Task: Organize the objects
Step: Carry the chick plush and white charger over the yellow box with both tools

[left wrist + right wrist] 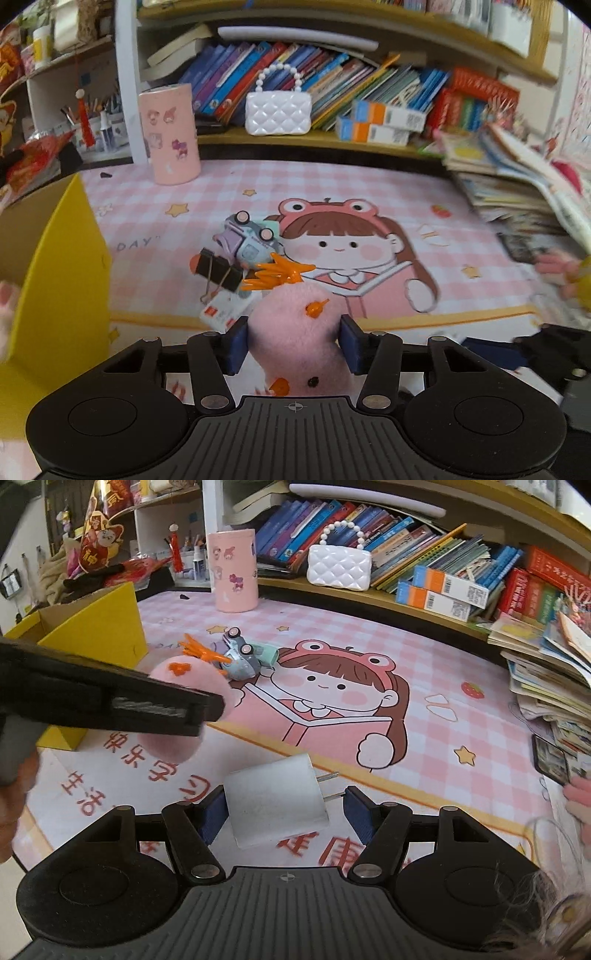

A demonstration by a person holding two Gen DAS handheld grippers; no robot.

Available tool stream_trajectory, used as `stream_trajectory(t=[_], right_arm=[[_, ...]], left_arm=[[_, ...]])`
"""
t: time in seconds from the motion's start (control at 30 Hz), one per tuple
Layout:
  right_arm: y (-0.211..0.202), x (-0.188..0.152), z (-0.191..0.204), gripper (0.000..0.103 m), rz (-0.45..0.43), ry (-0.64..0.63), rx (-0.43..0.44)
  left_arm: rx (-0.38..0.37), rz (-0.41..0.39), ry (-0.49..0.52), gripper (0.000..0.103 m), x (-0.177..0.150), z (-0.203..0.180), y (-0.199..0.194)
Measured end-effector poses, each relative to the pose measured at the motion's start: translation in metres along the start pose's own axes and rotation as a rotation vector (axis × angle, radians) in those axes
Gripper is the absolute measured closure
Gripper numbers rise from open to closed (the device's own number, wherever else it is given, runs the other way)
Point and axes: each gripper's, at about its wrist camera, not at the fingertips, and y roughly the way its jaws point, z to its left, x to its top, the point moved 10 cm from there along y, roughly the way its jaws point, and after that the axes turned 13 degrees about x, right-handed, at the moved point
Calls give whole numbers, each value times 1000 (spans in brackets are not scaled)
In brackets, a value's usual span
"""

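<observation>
So both claws are loaded up at once here. The left claw (293, 345) is clamping down on the pink plush toy (295, 332), pads squeezing into the fluff on both sides, and in the right wrist view the toy is looking lifted off the surface (424, 738). The right claw (280, 814) is carrying a white charger (275, 801): its left pad is touching the body, the right one is sitting by the prong tips, so I'm calling it a grip, though a loose-looking one.

My guess is we're in the carry step: both things are picked up and heading for the yellow box (99, 627) at the far left. The toy car (249, 240) and the binder clip (218, 271) are waiting in the middle of the surface. Next move probably needs swinging left over the box's open top before letting go, one claw at a time so they aren't bumping.
</observation>
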Motion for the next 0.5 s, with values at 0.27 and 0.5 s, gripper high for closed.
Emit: stream_trajectory(t=[0.27, 0.5], right_arm=[[-29, -9, 25, 38, -16, 76, -34], [-47, -23, 45, 38, -6, 168, -72]], left_arm=[[-61, -26, 1, 54, -28, 20, -55], [-82, -11, -23, 54, -60, 43, -78]])
